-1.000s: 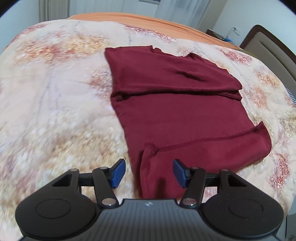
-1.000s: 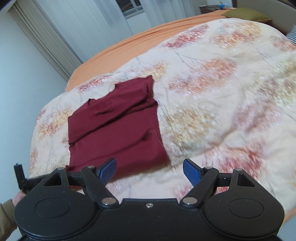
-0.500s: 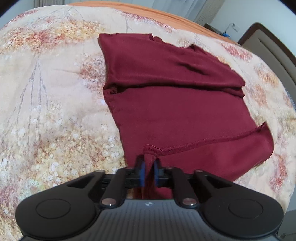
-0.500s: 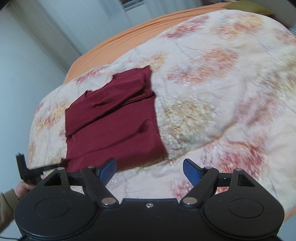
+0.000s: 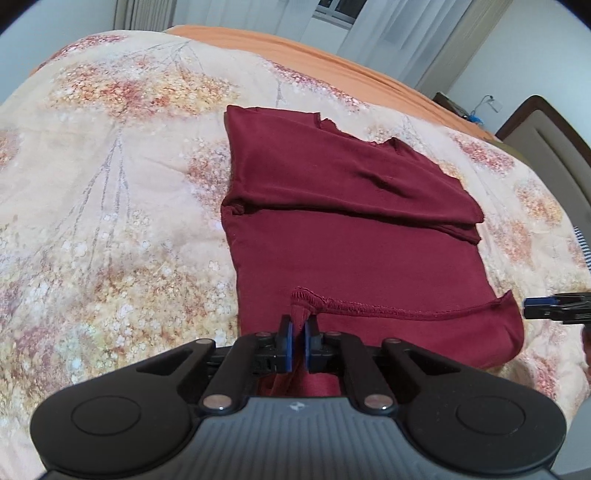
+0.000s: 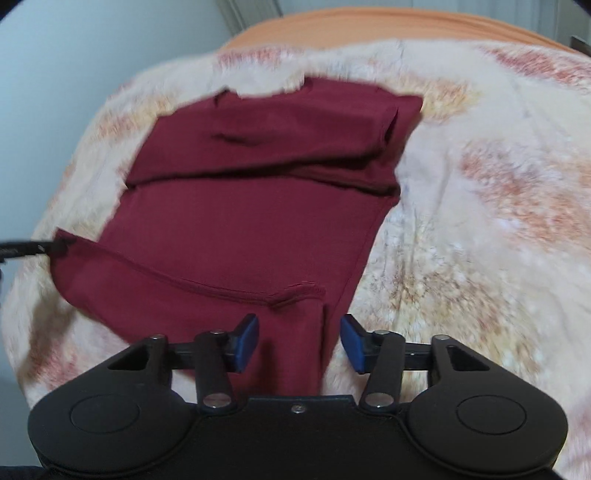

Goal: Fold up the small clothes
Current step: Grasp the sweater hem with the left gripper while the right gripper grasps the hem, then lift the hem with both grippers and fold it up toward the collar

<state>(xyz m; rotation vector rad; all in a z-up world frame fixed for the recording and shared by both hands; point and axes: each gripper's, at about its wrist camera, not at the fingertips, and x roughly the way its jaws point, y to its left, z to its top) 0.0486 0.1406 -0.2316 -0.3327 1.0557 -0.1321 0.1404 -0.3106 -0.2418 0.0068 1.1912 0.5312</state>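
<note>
Left gripper [image 5: 300, 341] fingers pinch the near hem corner of the maroon shirt [image 5: 351, 229]; right gripper [image 6: 299, 341] fingers gape wide around the other corner. Sleeves look tucked in already, the bottom fold remains. It lies flat on the floral bedspread [image 5: 110, 221]; curtains [image 5: 388, 33] behind.

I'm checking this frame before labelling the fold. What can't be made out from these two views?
- Left wrist view: the shirt's near corner is hidden behind the shut left gripper.
- Right wrist view: motion blur smears the shirt and bedspread; whether the open right gripper touches cloth is unclear.
- Left wrist view: the right gripper is cut off by the right edge.
- Both views: the shirt's underside layers are hidden.
</note>
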